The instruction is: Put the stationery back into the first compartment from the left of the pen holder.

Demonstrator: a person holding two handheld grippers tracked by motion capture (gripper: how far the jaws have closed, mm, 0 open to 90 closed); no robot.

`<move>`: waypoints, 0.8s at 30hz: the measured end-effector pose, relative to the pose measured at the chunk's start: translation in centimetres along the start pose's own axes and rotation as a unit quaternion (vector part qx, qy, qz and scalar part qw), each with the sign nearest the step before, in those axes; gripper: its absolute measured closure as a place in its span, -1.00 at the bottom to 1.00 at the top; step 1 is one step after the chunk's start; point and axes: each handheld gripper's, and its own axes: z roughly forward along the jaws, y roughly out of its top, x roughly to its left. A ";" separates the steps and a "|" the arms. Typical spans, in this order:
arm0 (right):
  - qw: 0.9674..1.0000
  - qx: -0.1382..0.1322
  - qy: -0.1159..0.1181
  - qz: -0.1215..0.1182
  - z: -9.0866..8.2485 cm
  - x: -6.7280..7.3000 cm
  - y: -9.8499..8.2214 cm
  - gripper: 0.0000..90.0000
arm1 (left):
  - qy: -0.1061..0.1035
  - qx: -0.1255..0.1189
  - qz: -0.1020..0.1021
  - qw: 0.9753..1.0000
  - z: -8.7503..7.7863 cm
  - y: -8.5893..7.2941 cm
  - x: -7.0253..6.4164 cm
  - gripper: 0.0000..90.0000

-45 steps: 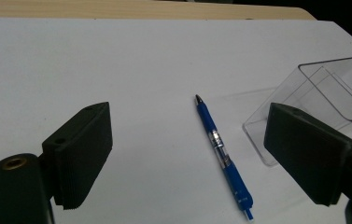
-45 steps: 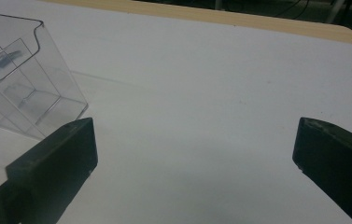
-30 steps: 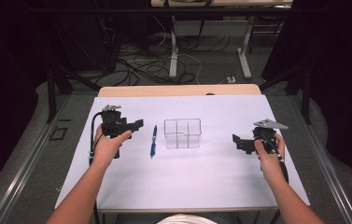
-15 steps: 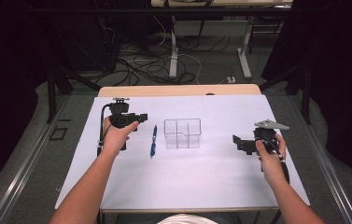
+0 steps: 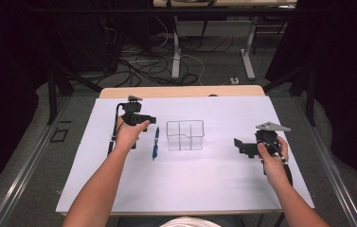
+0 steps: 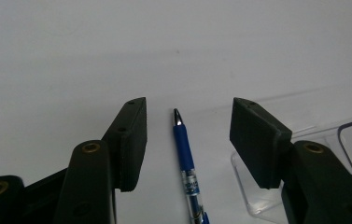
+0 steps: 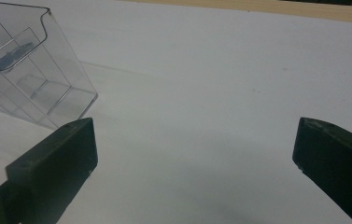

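Between the left tool's (image 6: 187,135) half-open, just-closing jaws lies the blue pen (image 6: 185,156), untouched; centre it and lower before squeezing. Right tool (image 7: 194,154) gapes wide, empty.

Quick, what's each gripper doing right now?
Left gripper: open, jaws just been closing, blue pen lies between them, not yet pinched.
Right gripper: open wide, holding nothing.

pen (image 6: 184,154) label print, unreadable
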 end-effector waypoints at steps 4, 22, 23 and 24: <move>1.000 0.002 0.004 0.001 0.0 0.0 -0.1 -1.00 | -0.003 0.016 -0.018 1.000 0.8 0.1 0.1 0.04; 1.000 0.004 0.013 -0.003 -0.1 0.2 -0.2 -1.00 | -0.014 0.087 -0.061 0.994 3.3 0.0 1.0 0.22; 1.000 0.005 0.013 -0.003 -0.1 0.2 -0.2 -1.00 | -0.016 0.088 -0.068 0.994 3.4 0.0 0.9 0.23; 1.000 0.007 0.015 -0.002 -0.1 0.3 -0.2 -1.00 | -0.012 0.090 -0.064 0.994 3.5 0.0 0.9 0.25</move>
